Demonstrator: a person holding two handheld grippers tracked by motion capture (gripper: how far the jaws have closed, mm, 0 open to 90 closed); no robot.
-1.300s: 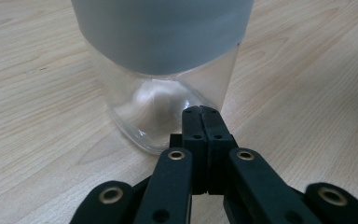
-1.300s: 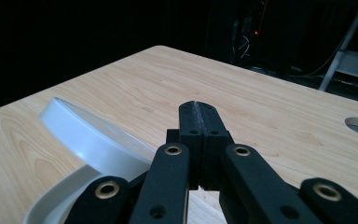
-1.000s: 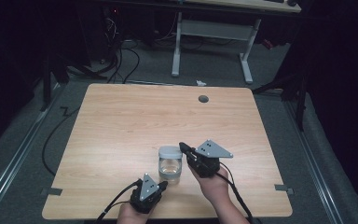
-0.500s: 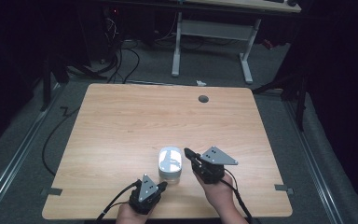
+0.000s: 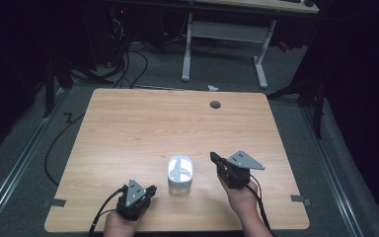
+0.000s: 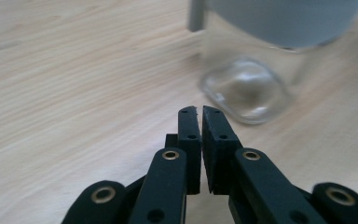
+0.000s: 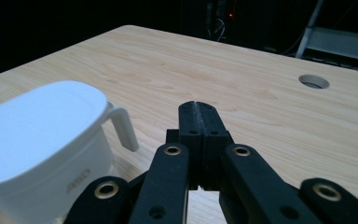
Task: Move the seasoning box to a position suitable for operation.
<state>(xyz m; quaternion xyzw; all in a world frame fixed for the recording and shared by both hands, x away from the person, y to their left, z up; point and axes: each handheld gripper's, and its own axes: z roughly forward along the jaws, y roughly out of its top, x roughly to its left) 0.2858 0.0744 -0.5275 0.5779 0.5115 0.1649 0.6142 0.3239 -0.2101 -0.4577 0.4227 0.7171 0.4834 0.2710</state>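
Left gripper (image 6: 200, 112): jaws nearly shut, empty. Right gripper (image 7: 200, 108): jaws pressed together, empty. One white-lidded clear container (image 5: 180, 174) stands between them, untouched.

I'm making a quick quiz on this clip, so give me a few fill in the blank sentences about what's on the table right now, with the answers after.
1. The clear container wears a lid coloured ____.
2. The container stands ____ the left gripper and the right gripper.
3. Both grippers' jaws are ____.
4. Near the far edge of the table is a round ____.

Missing words: white; between; shut; hole
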